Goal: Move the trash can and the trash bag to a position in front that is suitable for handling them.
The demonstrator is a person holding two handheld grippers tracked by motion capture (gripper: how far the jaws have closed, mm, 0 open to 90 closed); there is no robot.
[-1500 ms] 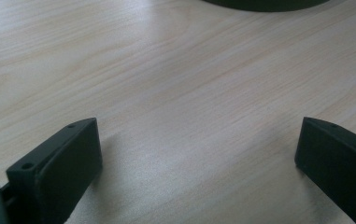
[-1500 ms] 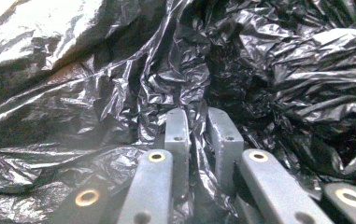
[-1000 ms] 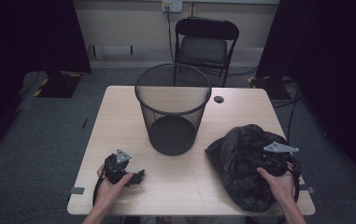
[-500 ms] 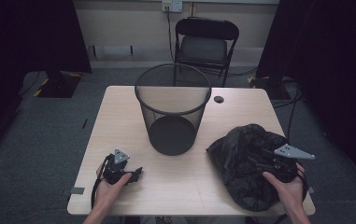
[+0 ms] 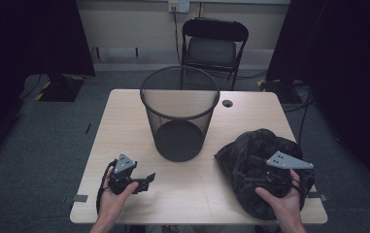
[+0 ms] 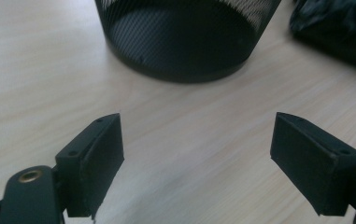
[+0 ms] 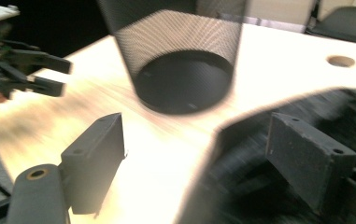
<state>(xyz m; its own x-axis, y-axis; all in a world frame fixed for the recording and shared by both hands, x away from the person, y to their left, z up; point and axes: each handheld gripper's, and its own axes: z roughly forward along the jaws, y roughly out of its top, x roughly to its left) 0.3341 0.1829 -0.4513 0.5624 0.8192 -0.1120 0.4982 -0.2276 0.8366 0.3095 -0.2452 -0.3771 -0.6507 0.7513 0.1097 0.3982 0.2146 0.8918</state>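
A black wire-mesh waste bin (image 5: 180, 116) stands upright at the table's middle; its base is seen in the left gripper view (image 6: 185, 37) and the right gripper view (image 7: 180, 51). A crumpled black plastic bag (image 5: 250, 145) lies at the near right (image 6: 339, 23) (image 7: 269, 177). My right gripper (image 5: 253, 167) (image 7: 196, 135) hovers over the bag. Its jaws have just been opening and press on nothing, with the bag's edge beneath the right one. My left gripper (image 5: 148, 178) (image 6: 196, 135) (image 7: 59, 74) is open over bare wood near the front left, pointing at the bin.
The light wooden table (image 5: 124, 126) has a cable hole (image 5: 227, 103) (image 7: 340, 61) behind the bin on the right. A black folding chair (image 5: 214, 46) stands beyond the far edge. Dark curtains hang on both sides.
My right gripper has shifted over the bag, first right, then back left toward the near edge, and its jaws have spread. The left gripper has lifted slightly. Bin and bag stay put.
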